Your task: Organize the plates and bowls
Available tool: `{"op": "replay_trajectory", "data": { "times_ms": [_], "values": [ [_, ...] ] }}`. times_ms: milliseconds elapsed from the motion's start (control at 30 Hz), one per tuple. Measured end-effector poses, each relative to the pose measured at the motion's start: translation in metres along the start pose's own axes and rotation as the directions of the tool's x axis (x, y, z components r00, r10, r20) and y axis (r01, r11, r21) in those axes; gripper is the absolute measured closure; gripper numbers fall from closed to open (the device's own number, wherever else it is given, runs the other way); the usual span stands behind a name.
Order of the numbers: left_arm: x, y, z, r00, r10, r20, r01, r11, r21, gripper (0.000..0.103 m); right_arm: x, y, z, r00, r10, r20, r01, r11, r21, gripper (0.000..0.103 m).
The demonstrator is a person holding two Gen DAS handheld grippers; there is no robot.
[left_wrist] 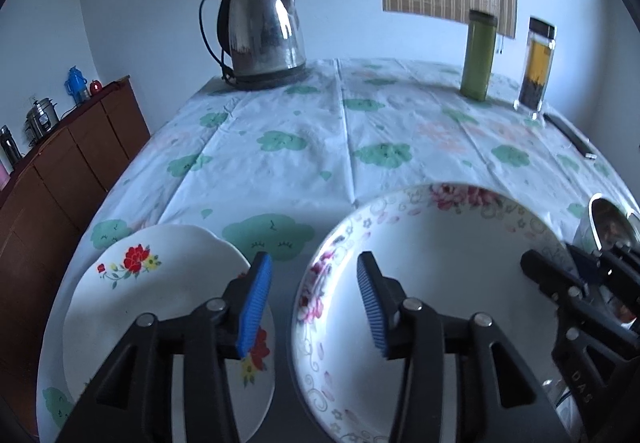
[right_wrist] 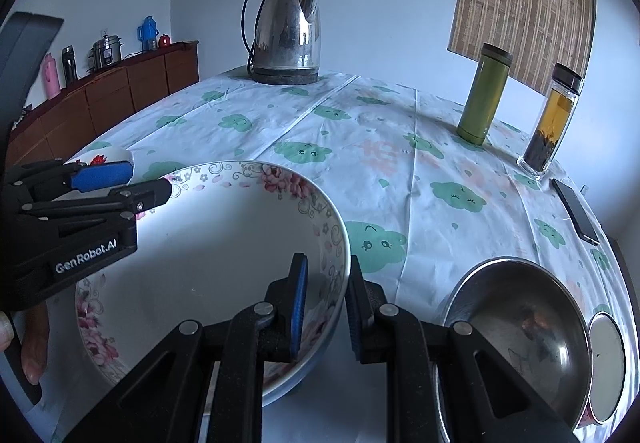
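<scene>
Right claw straddles bowl rim
Its fingers flank the floral bowl wall, not clearly clamped; left claw open beside it

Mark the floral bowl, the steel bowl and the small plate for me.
floral bowl (right_wrist: 224, 263), right wrist view, bare inner wall.
steel bowl (right_wrist: 516, 307), right wrist view, inside surface.
small plate (left_wrist: 168, 291), left wrist view, white centre.

Glossy glazed floral bowl; brushed steel bowl at 4 o'clock; shiny metal kettle — 12 o'clock; creased printed tablecloth; ribbed blue pads.
</scene>
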State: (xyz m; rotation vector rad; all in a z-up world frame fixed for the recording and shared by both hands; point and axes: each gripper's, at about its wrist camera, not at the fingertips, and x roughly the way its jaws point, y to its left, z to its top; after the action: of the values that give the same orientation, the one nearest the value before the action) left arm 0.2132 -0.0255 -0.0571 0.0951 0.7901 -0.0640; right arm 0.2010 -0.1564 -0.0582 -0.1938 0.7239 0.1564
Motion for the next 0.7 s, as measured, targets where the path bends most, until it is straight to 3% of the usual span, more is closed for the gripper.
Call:
{"op": "replay_trajectory", "data": {
  "times_ms": [100,500,700],
  "values": [
    [0.0103,-0.0048,-0.0041,0.998,-0.027,-0.056,0.027,1.000,0.009,0.059,0.0000,-0.0004,0.0002,1.000,0.000,0.001,0.000,1.000,0.001,0.083],
    [0.0093,-0.0090,-0.0077,0.999,0.001,-0.044,0.001,0.999,0.036,0.060,0.0003,0.0011,0.0016,1.000,-0.013,-0.001,0.013,1.000,-0.017,0.082],
    [0.0094,-0.0096,-0.0076,0.999,0.004,-0.043,-0.002,0.999,0.039,0.060,0.0029,0.0085,-0.0006,0.998,-0.057,-0.005,0.057,0.995,-0.078,0.079]
  ]
}}
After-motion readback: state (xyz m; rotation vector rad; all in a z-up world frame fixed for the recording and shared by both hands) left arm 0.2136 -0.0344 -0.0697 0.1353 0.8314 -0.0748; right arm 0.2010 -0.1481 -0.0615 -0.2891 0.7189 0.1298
